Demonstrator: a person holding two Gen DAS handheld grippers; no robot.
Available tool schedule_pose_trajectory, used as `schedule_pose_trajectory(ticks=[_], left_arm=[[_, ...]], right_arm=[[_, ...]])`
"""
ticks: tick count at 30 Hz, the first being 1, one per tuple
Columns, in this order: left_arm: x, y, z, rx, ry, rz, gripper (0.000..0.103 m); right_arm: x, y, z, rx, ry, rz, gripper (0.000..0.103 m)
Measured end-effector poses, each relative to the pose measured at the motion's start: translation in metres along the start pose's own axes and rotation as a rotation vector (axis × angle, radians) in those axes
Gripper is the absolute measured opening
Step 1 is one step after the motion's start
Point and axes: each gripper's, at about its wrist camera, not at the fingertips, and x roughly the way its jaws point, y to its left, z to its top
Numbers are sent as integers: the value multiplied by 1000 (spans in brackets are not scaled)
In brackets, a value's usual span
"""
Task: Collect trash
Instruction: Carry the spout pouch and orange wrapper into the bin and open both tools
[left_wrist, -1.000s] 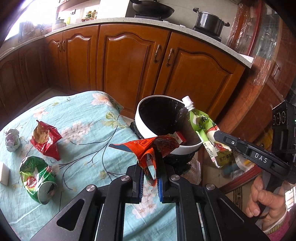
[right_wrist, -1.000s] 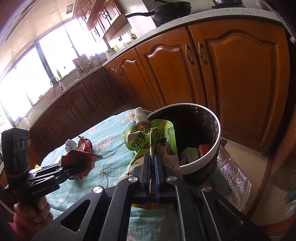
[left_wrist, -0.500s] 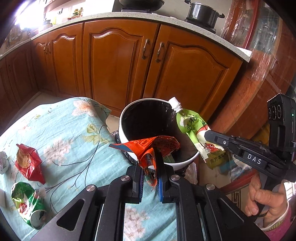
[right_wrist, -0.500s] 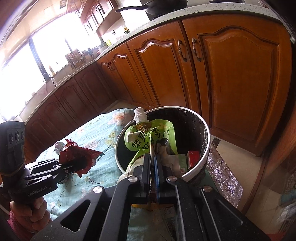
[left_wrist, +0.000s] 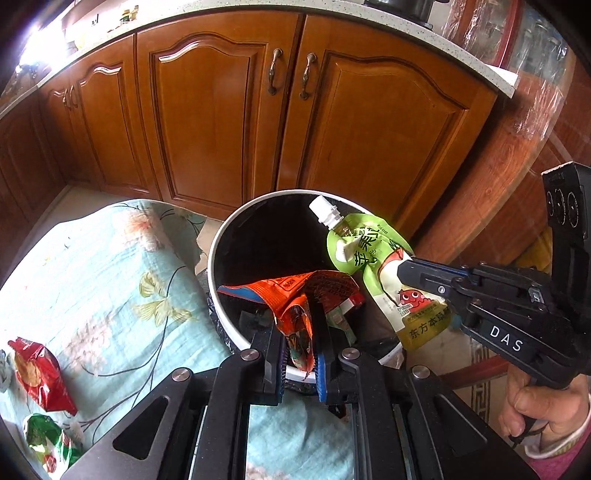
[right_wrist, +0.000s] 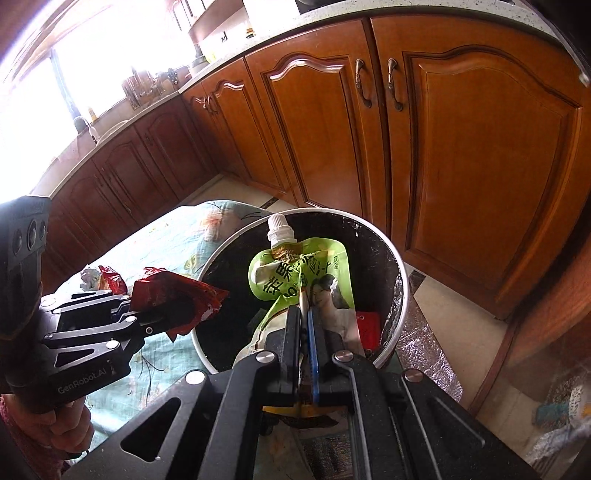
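Note:
A round bin with a white rim and a black liner stands at the end of the table. My left gripper is shut on a crumpled orange snack wrapper, held over the bin's near rim. My right gripper is shut on a green spouted drink pouch, which hangs over the bin's mouth with its white cap up. Some red and pale packaging lies at the bottom of the bin.
A floral teal tablecloth covers the table, with a red snack bag and a crushed green packet at its left. Brown kitchen cabinets stand behind the bin. A hand grips the right tool.
Both grippers have moved toward the bin with their trash held; the wrapper and the pouch now hang over its mouth, and the bin looks larger and nearer.

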Motion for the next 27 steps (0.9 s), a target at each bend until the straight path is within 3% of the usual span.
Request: schedule_pose_trajectory(ticks=[11, 15, 20, 23, 25, 27], left_arm=[[22, -13, 12, 24, 38, 21, 12], [20, -15, 18, 11, 49, 24, 24], [6, -13, 13, -1, 10, 21, 49], [-8, -6, 1, -34, -26, 6, 49], [-24, 3, -13, -67, -63, 9, 53], [-41, 13, -33, -133, -117, 38, 63]], right_arm=[[25, -9, 12, -14, 73, -22, 4], [27, -14, 16, 12, 81, -14, 10], [15, -23, 12, 63, 37, 8, 38], [3, -27, 4, 109, -7, 37, 54], [-5, -29, -3, 146, -37, 56, 78], [-14, -28, -14, 200, -83, 96, 95]])
